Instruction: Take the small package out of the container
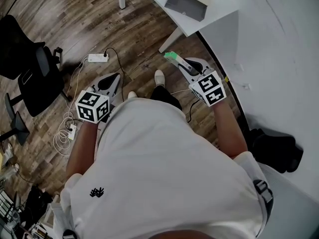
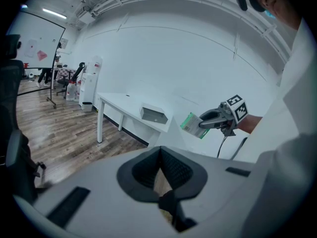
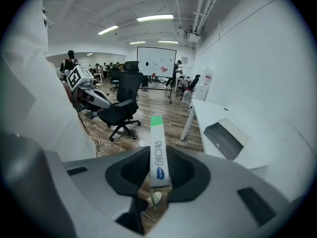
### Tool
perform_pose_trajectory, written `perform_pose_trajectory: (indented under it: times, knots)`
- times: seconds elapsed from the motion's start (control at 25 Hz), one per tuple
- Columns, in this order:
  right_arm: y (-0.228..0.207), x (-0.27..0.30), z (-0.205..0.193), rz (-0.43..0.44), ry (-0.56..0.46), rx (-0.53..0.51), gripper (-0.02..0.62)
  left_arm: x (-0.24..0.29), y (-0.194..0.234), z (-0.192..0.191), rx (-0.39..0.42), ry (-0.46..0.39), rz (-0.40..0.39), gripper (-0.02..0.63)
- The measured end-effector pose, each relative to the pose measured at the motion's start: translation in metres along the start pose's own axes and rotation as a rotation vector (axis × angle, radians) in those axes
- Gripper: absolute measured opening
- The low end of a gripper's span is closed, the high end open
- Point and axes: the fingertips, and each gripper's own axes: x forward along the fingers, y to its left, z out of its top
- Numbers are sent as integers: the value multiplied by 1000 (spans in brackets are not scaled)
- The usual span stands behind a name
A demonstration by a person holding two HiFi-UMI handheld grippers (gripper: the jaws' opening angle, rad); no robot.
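A small flat package (image 3: 157, 135), white with a green end and a blue logo, stands upright between the pads of my right gripper (image 3: 158, 156), which is shut on it. In the head view the right gripper (image 1: 180, 63) holds the package (image 1: 172, 57) in the air over the wooden floor, short of the white table (image 1: 219, 4). The grey open container (image 1: 188, 3) sits on that table, apart from the package. My left gripper (image 1: 110, 82) hangs lower left over the floor. Its jaws (image 2: 159, 151) meet at the tips with nothing between them.
A black office chair (image 1: 30, 73) stands at the left. A white power strip (image 1: 97, 58) and coiled cables (image 1: 64, 133) lie on the floor by my left side. A black bag (image 1: 276, 151) rests at the right. The person's shoes (image 1: 159, 77) are below the grippers.
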Motion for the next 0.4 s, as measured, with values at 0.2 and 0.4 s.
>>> perform_pose_trajectory:
  times: [0.2,0.4]
  knots:
    - [-16,3,-4,9,2,-7,95,13,-2,8,0,0,9,8]
    - [-37,6,-5,12,6,-19,95,30,-4,16,-5,9,14,8]
